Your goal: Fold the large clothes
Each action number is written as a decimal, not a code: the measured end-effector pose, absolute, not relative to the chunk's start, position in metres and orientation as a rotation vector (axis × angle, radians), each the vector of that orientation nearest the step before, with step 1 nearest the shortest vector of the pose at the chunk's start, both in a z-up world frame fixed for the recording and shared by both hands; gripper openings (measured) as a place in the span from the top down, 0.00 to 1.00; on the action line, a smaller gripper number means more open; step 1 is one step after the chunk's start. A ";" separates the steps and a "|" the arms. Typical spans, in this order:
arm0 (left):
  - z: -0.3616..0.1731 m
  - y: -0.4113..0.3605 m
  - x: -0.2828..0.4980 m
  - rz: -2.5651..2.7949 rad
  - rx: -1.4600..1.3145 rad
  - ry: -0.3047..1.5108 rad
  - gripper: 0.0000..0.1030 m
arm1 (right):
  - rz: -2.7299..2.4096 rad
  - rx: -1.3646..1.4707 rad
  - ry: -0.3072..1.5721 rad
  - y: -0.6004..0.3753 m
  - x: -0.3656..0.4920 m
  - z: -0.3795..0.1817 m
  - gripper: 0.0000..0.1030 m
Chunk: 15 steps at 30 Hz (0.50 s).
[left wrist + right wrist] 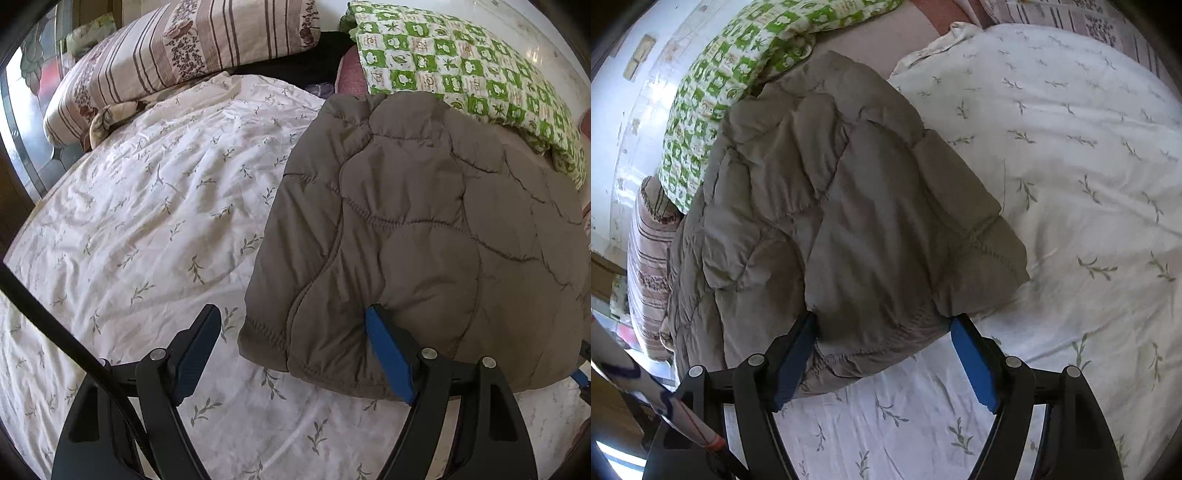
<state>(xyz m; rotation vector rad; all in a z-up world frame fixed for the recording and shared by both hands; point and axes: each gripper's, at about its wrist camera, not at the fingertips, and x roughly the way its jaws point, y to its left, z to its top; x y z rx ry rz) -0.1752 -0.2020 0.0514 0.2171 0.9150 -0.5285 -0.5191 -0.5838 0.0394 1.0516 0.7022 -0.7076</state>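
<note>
Both tongs stand wide. Left tongs [293, 319] hang over the near left corner of the jacket [424, 240]: the right pad [388, 354] lies on the padded cloth, its tip sunk in a dent, while the left pad [195, 350] stands clear over the bare sheet [147, 221], so nothing is pinched. Right tongs [884, 325] straddle the jacket's [831, 206] near edge; a bulge of cloth sits between the pads, the left pad [796, 362] touching its side and the right pad [973, 365] just at its corner. Whether they press on it, I cannot tell; the cloth does not look squeezed.

Brown and quilted, the jacket lies folded in a thick bundle on the bed, running away from both tongs. Past its far end, a green-checked pillow [461, 66] rests partly on the jacket's far edge. Beyond the left tongs and to their left, a striped pillow [166, 62] lies at the head of the sheet, well apart from the jacket. To the right of the right tongs the sheet, white with small leaf sprigs, spreads crumpled and bare.
</note>
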 end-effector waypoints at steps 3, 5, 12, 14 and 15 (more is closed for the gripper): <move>0.053 -0.203 -0.179 -0.515 0.227 0.893 0.22 | -0.727 1.056 0.680 -0.583 -0.525 0.045 0.22; 0.054 -0.204 -0.181 -0.506 0.232 0.881 0.22 | -0.753 1.069 0.650 -0.583 -0.534 0.047 0.21; 0.056 -0.204 -0.184 -0.503 0.244 0.868 0.22 | -0.783 1.126 0.597 -0.590 -0.549 0.049 0.20; 0.056 -0.204 -0.185 -0.502 0.247 0.866 0.22 | -0.776 1.133 0.595 -0.590 -0.548 0.049 0.20; 0.056 -0.204 -0.184 -0.502 0.248 0.865 0.22 | -0.777 1.133 0.595 -0.589 -0.549 0.048 0.20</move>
